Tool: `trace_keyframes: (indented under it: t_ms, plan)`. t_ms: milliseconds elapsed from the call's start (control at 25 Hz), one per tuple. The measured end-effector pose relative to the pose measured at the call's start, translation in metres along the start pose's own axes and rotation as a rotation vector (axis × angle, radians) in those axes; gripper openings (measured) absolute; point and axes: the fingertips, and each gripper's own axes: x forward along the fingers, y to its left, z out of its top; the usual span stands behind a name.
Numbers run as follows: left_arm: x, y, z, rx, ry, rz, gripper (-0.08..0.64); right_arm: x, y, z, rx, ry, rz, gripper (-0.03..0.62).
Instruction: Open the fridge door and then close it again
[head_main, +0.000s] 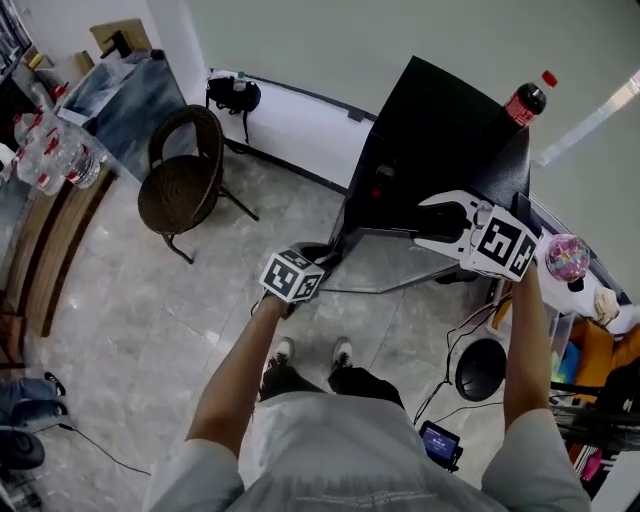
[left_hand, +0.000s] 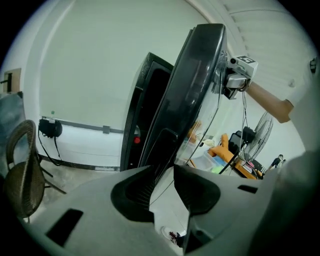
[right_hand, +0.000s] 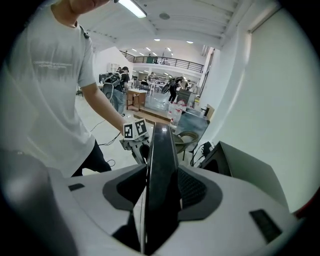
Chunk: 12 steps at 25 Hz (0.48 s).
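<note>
**Fridge door held wide open**

The fridge door (right_hand: 161, 150) is pinched edge-on by the right hand-held gripper (right_hand: 161, 182) and runs straight ahead. Its lower edge rises just ahead of the left hand-held gripper (left_hand: 165, 175), whose jaws are spread. The fridge (head_main: 430, 130) lies beyond.

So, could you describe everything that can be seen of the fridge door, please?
The fridge door is a tall dark panel with a black frame and a glossy, see-through pane. A long recessed grip runs near its lower end. It stands swung wide open, away from the black fridge. The right gripper is clamped on its upper edge. Its lower edge sits between the jaws of the left gripper, against one pad only, with a gap to the other.
</note>
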Motion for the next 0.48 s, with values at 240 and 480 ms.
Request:
trace_keyframes:
  t_ms: [240, 480]
  plan:
    - [-0.010, -0.017, -0.013, -0.053, -0.050, 0.104, 0.112, -0.005, 0.020, 0.006, -0.077, -0.034, 0.048, 0.190]
    - [-0.013, -0.032, -0.026, -0.126, -0.117, 0.200, 0.112, -0.006, 0.033, 0.002, -0.131, -0.054, 0.093, 0.190]
